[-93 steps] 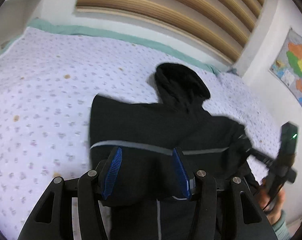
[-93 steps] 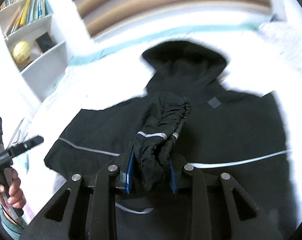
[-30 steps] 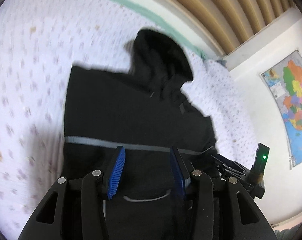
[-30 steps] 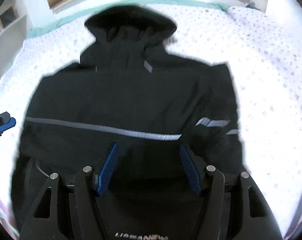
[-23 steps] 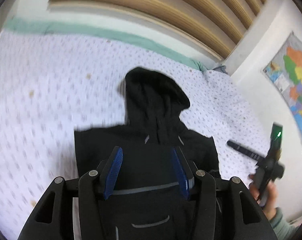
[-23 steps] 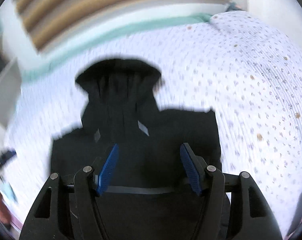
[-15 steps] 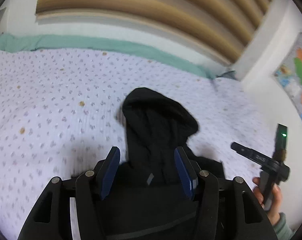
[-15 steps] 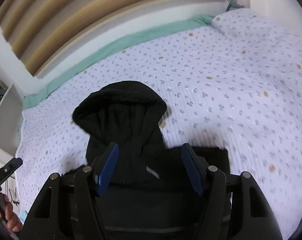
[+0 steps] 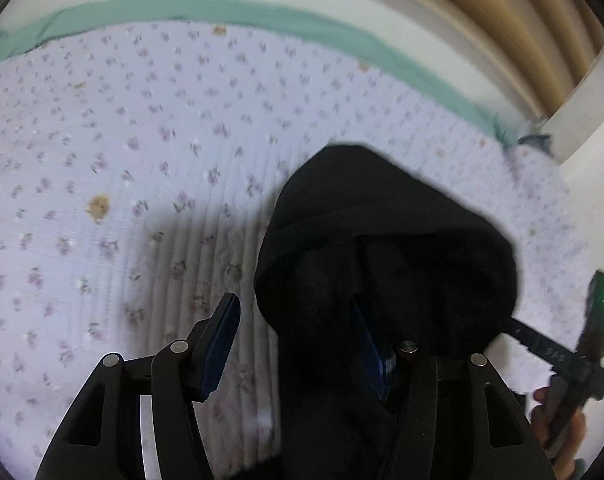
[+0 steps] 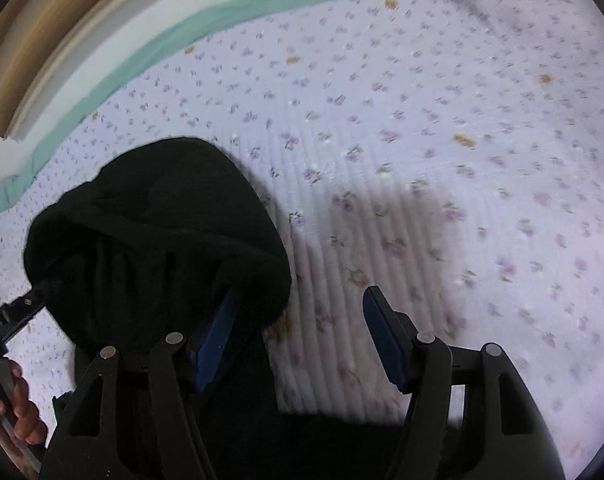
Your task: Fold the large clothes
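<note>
- A black hooded jacket of soft dark fabric (image 9: 386, 248) lies on a bed under a pale lilac quilted bedspread with a small flower print (image 9: 149, 128); only its hood and the part just below the hood show.
- Taking the hood as the landmark, its rounded crown points toward the far edge of the bedspread, where a mint-green strip of sheet (image 9: 205, 10) runs along a white wall with tan wooden slats above (image 9: 502, 12).
- The left gripper, black with blue pads (image 9: 297, 344), hangs over the hood's left edge, pointing steeply down. Its jaws stand apart: the left pad is over bare bedspread just beside the hood, the right pad is over the black fabric.
- The hood's edge lies in the gap between the left gripper's pads, yet neither pad can be seen pressing on it.
- The right gripper, also black with blue pads (image 10: 302, 340), hangs at the hood's opposite edge with its jaws wide apart. One pad is at the hood's rim, the other over bare bedspread well clear of the fabric.
- No cloth is pinched between the right gripper's pads.
- In the left wrist view the person's right hand (image 9: 558, 428) shows beyond the hood, wrapped round its gripper's handle.
- In the right wrist view the person's left hand (image 10: 21, 412) shows on the hood's other side, likewise round a handle.
- Brown blotches dot the bedspread around the hood.
</note>
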Available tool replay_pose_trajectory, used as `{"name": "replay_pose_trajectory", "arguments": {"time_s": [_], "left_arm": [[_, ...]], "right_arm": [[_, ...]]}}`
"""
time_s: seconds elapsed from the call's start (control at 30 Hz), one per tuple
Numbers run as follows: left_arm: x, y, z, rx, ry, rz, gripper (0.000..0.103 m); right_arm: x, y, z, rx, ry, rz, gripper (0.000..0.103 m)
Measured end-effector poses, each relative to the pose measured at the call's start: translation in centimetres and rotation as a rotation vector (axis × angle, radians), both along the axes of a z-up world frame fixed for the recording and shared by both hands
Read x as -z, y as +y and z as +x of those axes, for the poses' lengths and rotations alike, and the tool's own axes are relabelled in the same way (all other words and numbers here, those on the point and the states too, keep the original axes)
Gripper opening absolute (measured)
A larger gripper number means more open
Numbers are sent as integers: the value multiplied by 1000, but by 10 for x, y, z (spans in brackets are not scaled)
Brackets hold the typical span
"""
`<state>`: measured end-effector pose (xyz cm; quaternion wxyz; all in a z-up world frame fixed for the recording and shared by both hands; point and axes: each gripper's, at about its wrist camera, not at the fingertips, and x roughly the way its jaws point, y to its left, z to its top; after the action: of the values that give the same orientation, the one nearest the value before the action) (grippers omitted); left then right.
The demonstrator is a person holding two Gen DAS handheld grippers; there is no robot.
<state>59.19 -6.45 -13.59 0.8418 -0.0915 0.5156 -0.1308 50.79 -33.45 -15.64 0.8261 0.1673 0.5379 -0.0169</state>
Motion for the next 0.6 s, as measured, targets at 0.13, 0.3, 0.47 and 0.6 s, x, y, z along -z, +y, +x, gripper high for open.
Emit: {"name": "replay_pose_trajectory", "arguments": {"time_s": [0.13, 0.3, 0.47, 0.6], "left_arm": [[17, 11, 15, -48, 22, -12, 13], [-28, 65, -14, -76, -46, -242, 9], [-5, 62, -18, -47, 26, -154, 12], [69, 60, 3, -46, 199, -112, 15]], "right_arm": [[16, 14, 19, -76, 10, 0, 32], [-35, -4, -4, -61, -150, 38, 6], [-33, 2, -30, -116, -159, -46, 6], [41, 8, -8, -155, 43, -63, 10]]}}
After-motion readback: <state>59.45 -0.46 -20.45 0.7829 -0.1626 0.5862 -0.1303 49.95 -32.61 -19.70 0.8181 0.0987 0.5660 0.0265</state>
